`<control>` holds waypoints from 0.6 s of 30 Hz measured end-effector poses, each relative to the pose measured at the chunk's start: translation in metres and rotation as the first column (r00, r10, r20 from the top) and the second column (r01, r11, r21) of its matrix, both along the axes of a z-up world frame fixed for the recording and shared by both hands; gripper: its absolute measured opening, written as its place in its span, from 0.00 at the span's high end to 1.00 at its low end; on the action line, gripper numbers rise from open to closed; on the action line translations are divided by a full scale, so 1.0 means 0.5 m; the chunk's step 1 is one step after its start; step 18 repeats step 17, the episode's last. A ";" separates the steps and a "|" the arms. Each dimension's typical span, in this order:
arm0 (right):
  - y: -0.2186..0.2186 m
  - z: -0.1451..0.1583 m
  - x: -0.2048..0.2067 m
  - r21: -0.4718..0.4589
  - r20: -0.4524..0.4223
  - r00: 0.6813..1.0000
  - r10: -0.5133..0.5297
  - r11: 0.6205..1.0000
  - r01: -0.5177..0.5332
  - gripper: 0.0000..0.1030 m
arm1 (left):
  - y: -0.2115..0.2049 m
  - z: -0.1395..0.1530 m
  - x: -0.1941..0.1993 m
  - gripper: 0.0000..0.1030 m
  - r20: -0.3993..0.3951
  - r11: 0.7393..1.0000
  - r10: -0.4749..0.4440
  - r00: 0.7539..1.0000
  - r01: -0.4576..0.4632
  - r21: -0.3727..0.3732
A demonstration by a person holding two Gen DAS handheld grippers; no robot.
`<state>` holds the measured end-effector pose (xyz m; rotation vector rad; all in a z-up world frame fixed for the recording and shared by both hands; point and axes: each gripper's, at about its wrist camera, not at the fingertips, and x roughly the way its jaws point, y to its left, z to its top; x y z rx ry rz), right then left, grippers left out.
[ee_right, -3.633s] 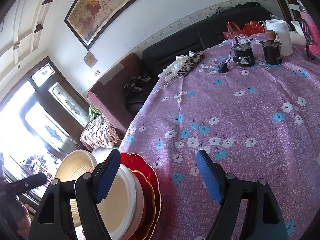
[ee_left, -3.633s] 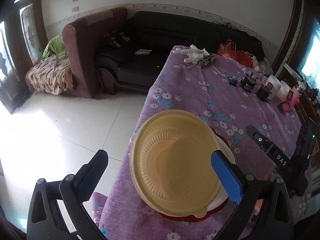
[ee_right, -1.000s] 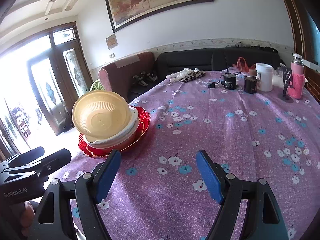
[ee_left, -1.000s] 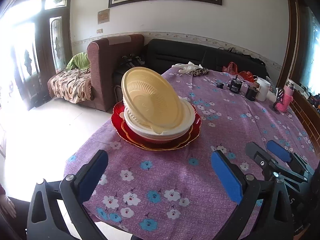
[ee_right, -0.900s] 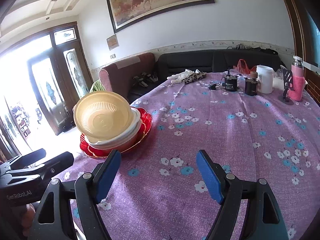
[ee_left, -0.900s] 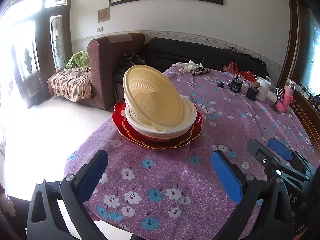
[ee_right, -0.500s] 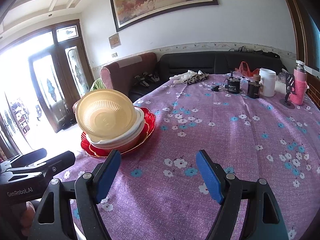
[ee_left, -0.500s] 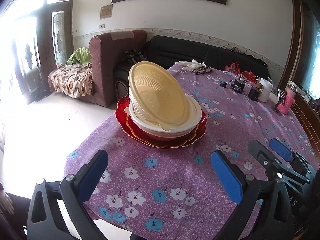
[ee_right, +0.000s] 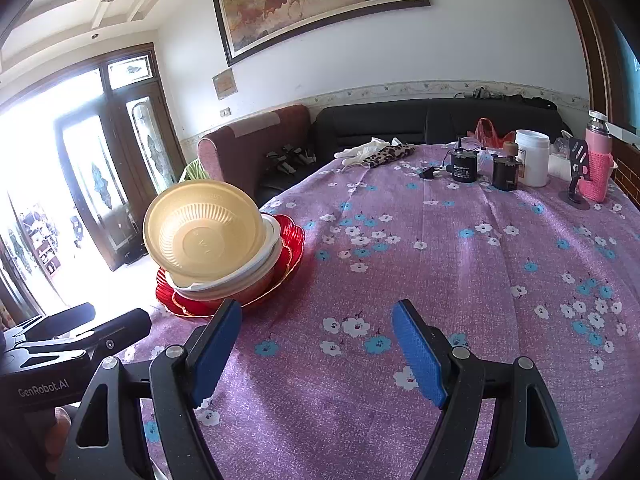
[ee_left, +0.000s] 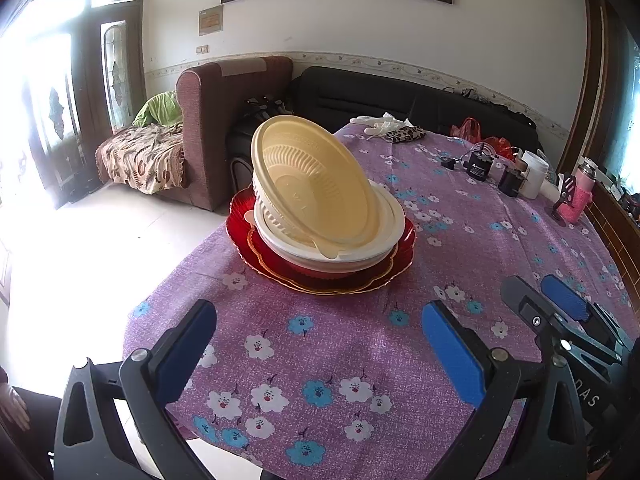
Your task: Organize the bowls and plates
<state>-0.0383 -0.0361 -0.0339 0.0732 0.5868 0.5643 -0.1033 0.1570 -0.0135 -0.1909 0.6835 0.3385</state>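
Note:
A stack of dishes stands near the left edge of the purple flowered table [ee_left: 460,240]. On top a yellow bowl [ee_left: 316,192] [ee_right: 208,232] lies tilted, leaning in a white bowl [ee_left: 384,236] [ee_right: 240,280]. Under them sit red plates [ee_left: 352,280] [ee_right: 288,248]. My left gripper [ee_left: 320,332] is open and empty, held back from the stack over the table's near edge. My right gripper [ee_right: 316,336] is open and empty too, to the right of the stack and short of it. Each gripper shows at the edge of the other's view.
At the table's far end stand a white jar [ee_right: 532,156], two small black devices [ee_right: 464,166], a pink flask [ee_right: 598,160] and gloves with a leopard-print pouch [ee_right: 384,152]. Beyond are a black sofa [ee_left: 400,100], a maroon armchair [ee_left: 232,120] and glass doors at left.
Both views have risen and drawn a little closer to the stack over the last second. The stack has not moved. Earlier still, both grippers stood close up against the yellow bowl.

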 end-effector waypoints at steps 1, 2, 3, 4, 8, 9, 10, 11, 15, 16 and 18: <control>0.000 0.000 0.000 0.000 -0.001 1.000 0.000 1.000 0.000 0.20 | -0.001 0.000 0.000 0.00 0.000 1.000 0.000 1.000 0.000 0.002; 0.000 -0.001 0.000 0.000 -0.001 1.000 0.000 1.000 0.000 0.20 | -0.002 -0.001 0.001 0.00 0.001 1.000 0.000 1.000 0.000 0.005; 0.000 -0.002 0.000 0.000 -0.002 1.000 0.001 1.000 -0.001 0.20 | -0.004 -0.001 0.000 0.00 0.003 1.000 0.002 1.000 -0.002 0.012; 0.000 -0.003 0.000 0.000 -0.004 1.000 0.001 1.000 -0.001 0.20 | -0.006 -0.001 0.000 0.00 0.006 1.000 0.004 1.000 -0.005 0.022; 0.001 -0.009 0.004 0.000 -0.013 1.000 -0.001 1.000 0.001 0.20 | -0.016 -0.002 -0.001 0.00 0.012 0.998 0.001 1.000 -0.001 0.062; 0.000 -0.010 0.004 0.000 -0.014 1.000 -0.002 1.000 0.002 0.20 | -0.017 -0.002 -0.001 0.00 0.013 0.998 -0.003 1.000 0.003 0.063; 0.001 -0.010 0.003 0.000 -0.013 1.000 -0.003 1.000 0.003 0.20 | -0.018 -0.002 -0.001 0.00 0.012 0.998 -0.008 1.000 0.007 0.066; 0.001 -0.011 0.004 -0.001 -0.014 1.000 -0.004 1.000 0.004 0.20 | -0.020 -0.002 -0.002 0.00 0.014 0.998 -0.011 1.000 0.010 0.068; -0.001 -0.012 0.005 0.001 -0.016 1.000 -0.006 1.000 0.006 0.20 | -0.026 -0.003 -0.003 0.00 0.017 0.996 -0.018 1.000 0.016 0.092; -0.001 -0.012 0.005 0.001 -0.016 1.000 -0.007 1.000 0.007 0.20 | -0.026 -0.003 -0.003 0.00 0.015 0.996 -0.017 1.000 0.016 0.091; -0.001 -0.012 0.005 0.001 -0.016 1.000 -0.007 1.000 0.007 0.20 | -0.024 -0.004 -0.002 0.00 0.013 0.997 -0.018 1.000 0.017 0.081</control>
